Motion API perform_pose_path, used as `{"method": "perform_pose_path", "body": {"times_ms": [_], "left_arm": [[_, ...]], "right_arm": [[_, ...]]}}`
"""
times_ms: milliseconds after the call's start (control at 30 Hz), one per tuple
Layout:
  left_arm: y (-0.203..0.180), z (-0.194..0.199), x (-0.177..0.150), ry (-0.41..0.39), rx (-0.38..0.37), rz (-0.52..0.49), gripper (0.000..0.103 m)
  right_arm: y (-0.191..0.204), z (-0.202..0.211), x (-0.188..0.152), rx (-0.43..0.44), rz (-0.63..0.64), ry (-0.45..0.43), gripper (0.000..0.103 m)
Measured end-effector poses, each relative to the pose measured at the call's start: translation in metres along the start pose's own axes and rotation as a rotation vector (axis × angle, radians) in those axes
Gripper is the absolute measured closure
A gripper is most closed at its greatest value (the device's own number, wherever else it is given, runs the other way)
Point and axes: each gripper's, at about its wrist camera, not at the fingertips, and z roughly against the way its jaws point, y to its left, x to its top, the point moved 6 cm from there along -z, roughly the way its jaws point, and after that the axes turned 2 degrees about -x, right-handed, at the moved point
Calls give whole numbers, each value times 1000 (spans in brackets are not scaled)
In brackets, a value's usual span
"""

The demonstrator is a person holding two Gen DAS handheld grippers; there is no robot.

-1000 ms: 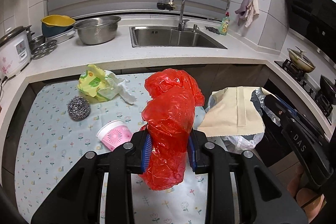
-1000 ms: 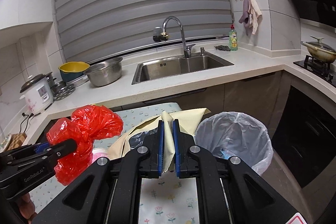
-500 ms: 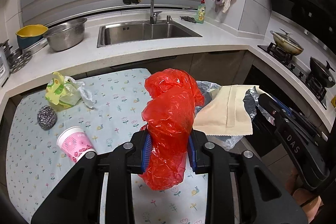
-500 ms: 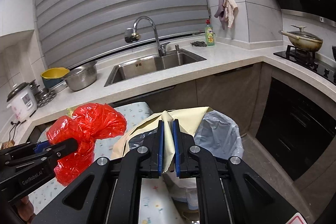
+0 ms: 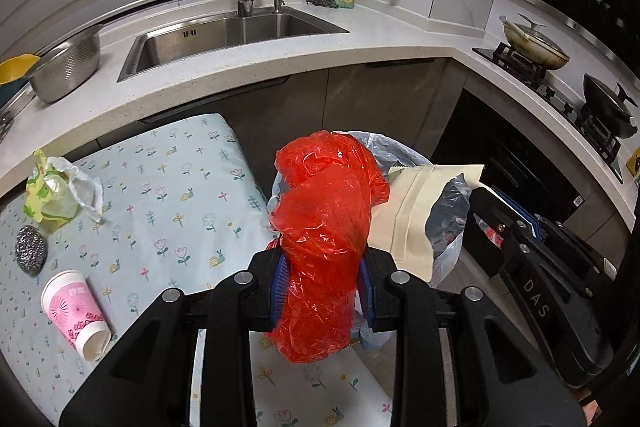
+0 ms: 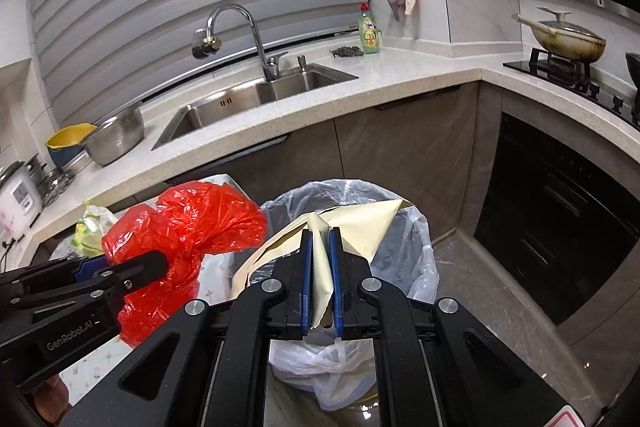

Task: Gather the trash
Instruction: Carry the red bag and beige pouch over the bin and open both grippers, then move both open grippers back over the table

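In my left gripper I pinch a crumpled red plastic bag, its blue pads pressed into the bunched film; in my right gripper I pinch a folded cream paper bag, the jaws nearly together on the thin sheet. Both loads hang at the mouth of the trash bin, lined with a pale plastic liner, which stands on the floor just beside the end of the worktop with its flowered cloth. The paper bag sits over the opening in the right wrist view; the red bag looks to be at the near rim, partly over the cloth edge.

To do this drop well, I judge I should carry the red bag fully past the rim before letting go, since light film can catch on the liner or drift onto the cloth. The paper is stiff and wide, so I would tip a corner down into the bin and release it first or apart from the red bag, keeping the two grippers from knocking together.

Farther along the worktop a pink paper cup lies on its side, with a steel scourer and a yellow-green wrapper beyond it, seemingly still to collect. Behind them stand the sink and tap.
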Motion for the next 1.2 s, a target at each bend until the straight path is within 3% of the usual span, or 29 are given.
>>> {"method": "perform_pose_path", "body": {"times_ms": [167,333,467,567,667,833,1100,1200], "left_arm": [[-2,-21,5,11,-42,6,71],[5,-24,10,-29,-26,24,40],[11,-21,11,-48,-12,33,38],[20,-17,11,-50,2,50,37],[31,-10,11,-63,25,73,30],[51,6,8,-81,73,87,29],[93,35,-8,-86,127,155,27],[112,49,-15,-97,148,186,22]], "right_arm": [[-5,-19,-3,-9,-9,23,92],[-4,-24,-3,-18,-22,11,78],[-1,-25,-4,-19,-15,10,71],[0,-22,-4,-18,-12,9,70],[4,-19,-5,-16,-9,9,70],[18,-11,-6,-9,7,0,63],[62,7,-3,42,51,-18,48],[83,14,-5,60,80,-28,45]]}}
